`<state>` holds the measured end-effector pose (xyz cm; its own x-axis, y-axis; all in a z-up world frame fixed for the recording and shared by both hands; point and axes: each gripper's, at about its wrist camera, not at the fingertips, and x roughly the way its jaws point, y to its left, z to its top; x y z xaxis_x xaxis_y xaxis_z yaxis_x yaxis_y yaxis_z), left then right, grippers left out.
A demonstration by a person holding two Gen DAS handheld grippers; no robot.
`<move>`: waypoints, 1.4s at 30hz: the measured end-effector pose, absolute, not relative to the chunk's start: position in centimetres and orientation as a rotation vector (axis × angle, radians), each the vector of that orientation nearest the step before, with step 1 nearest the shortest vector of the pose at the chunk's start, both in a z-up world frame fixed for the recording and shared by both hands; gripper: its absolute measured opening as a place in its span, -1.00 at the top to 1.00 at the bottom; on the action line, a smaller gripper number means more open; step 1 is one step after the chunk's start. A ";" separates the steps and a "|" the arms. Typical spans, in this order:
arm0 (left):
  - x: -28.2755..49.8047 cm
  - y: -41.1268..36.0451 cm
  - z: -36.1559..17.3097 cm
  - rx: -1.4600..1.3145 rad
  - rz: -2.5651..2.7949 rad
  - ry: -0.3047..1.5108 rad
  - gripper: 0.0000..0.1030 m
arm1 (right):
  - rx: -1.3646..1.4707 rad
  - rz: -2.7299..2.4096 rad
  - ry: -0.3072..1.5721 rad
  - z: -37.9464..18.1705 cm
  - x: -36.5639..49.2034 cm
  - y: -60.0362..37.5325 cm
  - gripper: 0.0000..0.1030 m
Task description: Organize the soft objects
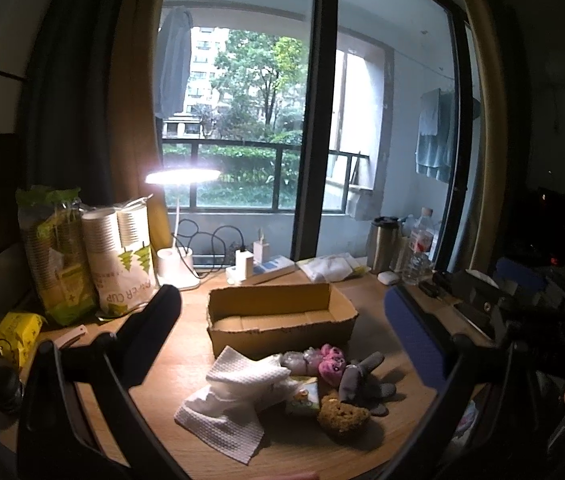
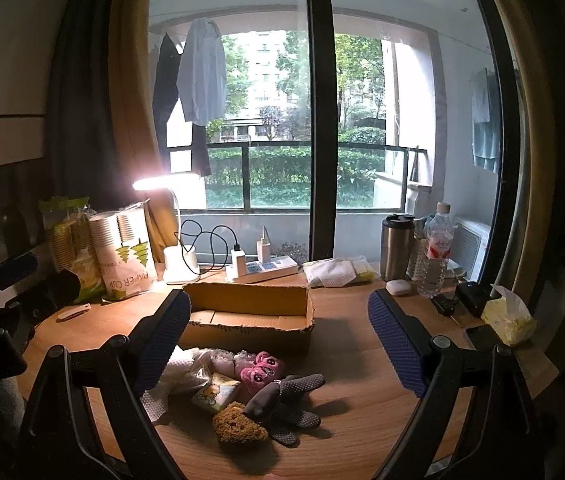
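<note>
A pile of soft things lies on the wooden desk in front of an open cardboard box [image 1: 278,316] [image 2: 248,314]: a white waffle cloth [image 1: 230,404] [image 2: 170,376], a pink plush toy [image 1: 332,362] [image 2: 260,368], a grey dotted glove [image 1: 362,378] [image 2: 290,404], a brown sponge [image 1: 342,414] [image 2: 236,424] and a small tissue pack [image 1: 304,398] [image 2: 216,394]. My left gripper [image 1: 282,340] is open and empty above the pile. My right gripper [image 2: 278,340] is open and empty above it too. The box looks empty.
At back left stand paper cup sleeves [image 2: 126,252] and a lit desk lamp [image 2: 178,268]. A power strip [image 2: 262,270], a steel mug [image 2: 396,246], a water bottle [image 2: 436,250], a tissue box [image 2: 508,314] and a phone line the back and right.
</note>
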<state>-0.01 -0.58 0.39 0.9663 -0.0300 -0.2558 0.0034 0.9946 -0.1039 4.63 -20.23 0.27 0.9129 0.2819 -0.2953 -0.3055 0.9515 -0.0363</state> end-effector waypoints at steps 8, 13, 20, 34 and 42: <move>0.2 -0.6 0.3 -0.118 -0.041 0.276 -0.99 | -0.082 0.303 0.292 0.2 4.6 -20.2 -0.80; 0.2 -0.7 0.3 -0.118 -0.048 0.277 -0.99 | -0.081 0.301 0.292 0.3 4.6 -20.3 -0.80; 0.1 -0.5 0.3 -0.115 -0.052 0.279 -0.99 | -0.086 0.304 0.295 0.3 4.7 -20.3 -0.80; 0.2 -0.2 0.2 -0.115 -0.056 0.283 -0.99 | -0.092 0.306 0.301 0.1 4.8 -19.9 -0.80; 0.2 -0.2 0.1 -0.116 -0.055 0.283 -0.99 | -0.092 0.306 0.301 0.0 4.8 -19.9 -0.80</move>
<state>0.22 -0.15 0.12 0.9589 -0.0704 -0.2748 0.0378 0.9918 -0.1223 4.77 -19.88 0.04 0.9094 0.2827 -0.3051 -0.3100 0.9497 -0.0439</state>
